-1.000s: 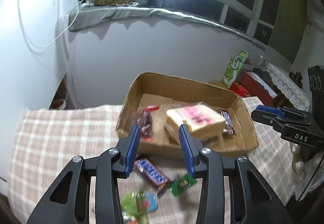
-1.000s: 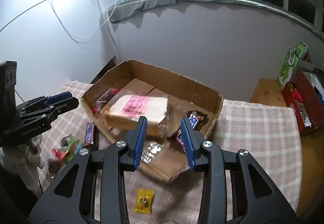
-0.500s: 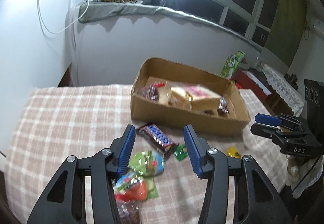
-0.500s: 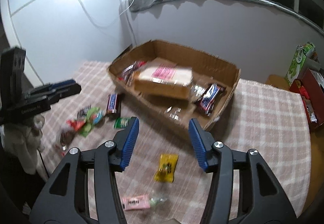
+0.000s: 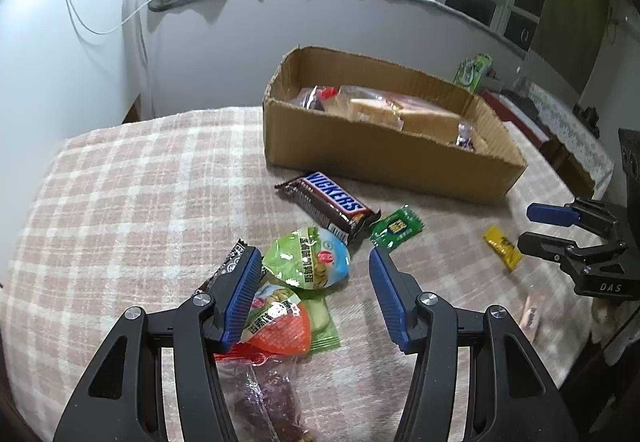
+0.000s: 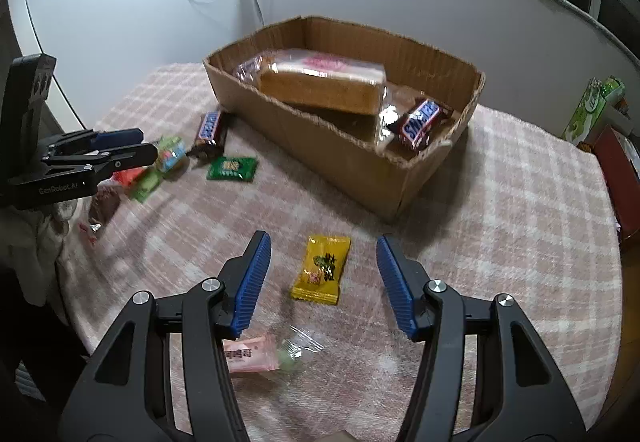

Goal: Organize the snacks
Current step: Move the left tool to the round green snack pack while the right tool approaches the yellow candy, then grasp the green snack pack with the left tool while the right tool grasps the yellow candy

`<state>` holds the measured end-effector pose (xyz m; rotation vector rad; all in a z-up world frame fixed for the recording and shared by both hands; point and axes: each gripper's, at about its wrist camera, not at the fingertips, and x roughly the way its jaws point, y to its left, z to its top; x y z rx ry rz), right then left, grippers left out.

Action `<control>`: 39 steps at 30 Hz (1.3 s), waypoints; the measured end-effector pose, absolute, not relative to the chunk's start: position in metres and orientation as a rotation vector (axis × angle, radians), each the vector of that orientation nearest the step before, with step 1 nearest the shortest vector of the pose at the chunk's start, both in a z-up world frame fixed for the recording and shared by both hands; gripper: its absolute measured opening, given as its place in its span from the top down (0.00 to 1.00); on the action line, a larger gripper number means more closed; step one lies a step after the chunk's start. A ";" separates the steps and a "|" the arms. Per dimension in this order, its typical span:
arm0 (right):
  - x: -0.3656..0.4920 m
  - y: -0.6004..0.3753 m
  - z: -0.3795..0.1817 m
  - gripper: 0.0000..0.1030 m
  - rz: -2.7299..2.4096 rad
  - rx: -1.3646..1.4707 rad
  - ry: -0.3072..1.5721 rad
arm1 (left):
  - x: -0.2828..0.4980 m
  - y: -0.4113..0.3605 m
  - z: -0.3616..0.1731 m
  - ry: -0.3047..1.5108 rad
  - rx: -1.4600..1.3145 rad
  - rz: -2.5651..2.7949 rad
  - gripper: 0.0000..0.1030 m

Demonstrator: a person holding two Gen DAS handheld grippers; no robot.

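Checked pink-and-cream woven cloth (image 5: 120, 202) over the worktop, soft and slightly nubby. At left, a heap of glossy plastic packets: a clear bag of dark dried fruit (image 5: 264, 398), a red-and-green pouch (image 5: 280, 326), a rounded green-and-blue pouch (image 5: 308, 258). Left gripper (image 5: 312, 290) poised over this heap, jaws just opened to a middling gap, ribbed blue pads apart, the rounded pouch between them but not pressed. Just beyond, a brown Snickers bar (image 5: 328, 206), flat and shiny, lying beside a small green crimped sachet (image 5: 396, 228). Further back, an open corrugated cardboard box (image 6: 312, 146) with ragged torn rims, holding a wrapped loaf of sliced bread (image 6: 320, 82) and a second Snickers bar (image 6: 420, 122). Toward the right, a yellow sachet (image 6: 322, 270) flat on the cloth, between the spread jaws of the right gripper (image 6: 324, 282), also just opened about halfway, gripping nothing. Near its left jaw, a pink wrapper (image 6: 248, 354) and a clear crinkled one (image 6: 298, 346).
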<state>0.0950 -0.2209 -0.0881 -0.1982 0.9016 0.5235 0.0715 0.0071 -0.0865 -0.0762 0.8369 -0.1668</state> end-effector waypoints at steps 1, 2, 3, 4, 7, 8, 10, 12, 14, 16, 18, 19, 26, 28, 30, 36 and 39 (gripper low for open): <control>0.095 -0.220 -0.090 0.44 0.529 -0.203 0.909 | 0.072 0.006 -0.087 0.839 -0.073 -0.168 0.46; 0.095 -0.218 -0.092 0.44 0.532 -0.207 0.912 | 0.073 0.006 -0.087 0.841 -0.070 -0.167 0.46; 0.096 -0.217 -0.093 0.44 0.535 -0.211 0.915 | 0.074 0.005 -0.088 0.843 -0.068 -0.167 0.46; 0.096 -0.216 -0.094 0.44 0.538 -0.216 0.919 | 0.076 0.005 -0.089 0.848 -0.066 -0.168 0.46; 0.097 -0.213 -0.099 0.44 0.538 -0.226 0.933 | 0.080 0.005 -0.094 0.865 -0.062 -0.164 0.46; 0.097 -0.213 -0.102 0.44 0.533 -0.228 0.938 | 0.080 0.005 -0.096 0.870 -0.059 -0.165 0.46; 0.099 -0.214 -0.105 0.44 0.521 -0.231 0.948 | 0.083 0.005 -0.101 0.885 -0.056 -0.162 0.46; 0.102 -0.216 -0.108 0.44 0.517 -0.221 0.963 | 0.086 0.006 -0.104 0.896 -0.057 -0.157 0.46; 0.103 -0.215 -0.109 0.44 0.519 -0.218 0.970 | 0.090 0.005 -0.105 0.900 -0.051 -0.153 0.46; 0.103 -0.212 -0.111 0.44 0.523 -0.225 0.976 | 0.091 0.005 -0.105 0.900 -0.044 -0.152 0.46; 0.102 -0.209 -0.114 0.44 0.521 -0.239 0.974 | 0.092 0.004 -0.106 0.902 -0.046 -0.151 0.46; 0.101 -0.207 -0.115 0.44 0.519 -0.255 0.968 | 0.092 0.004 -0.107 0.903 -0.046 -0.152 0.46; 0.100 -0.207 -0.116 0.46 0.516 -0.252 0.967 | 0.095 0.004 -0.108 0.904 -0.037 -0.150 0.47; 0.100 -0.209 -0.116 0.51 0.513 -0.250 0.965 | 0.096 0.002 -0.108 0.903 -0.029 -0.153 0.49; 0.101 -0.211 -0.115 0.61 0.511 -0.246 0.966 | 0.096 0.000 -0.109 0.903 -0.021 -0.156 0.53; 0.099 -0.210 -0.114 0.74 0.511 -0.247 0.961 | 0.094 -0.002 -0.109 0.899 -0.009 -0.162 0.60; 0.099 -0.209 -0.114 0.75 0.514 -0.244 0.959 | 0.093 -0.003 -0.109 0.891 -0.001 -0.164 0.61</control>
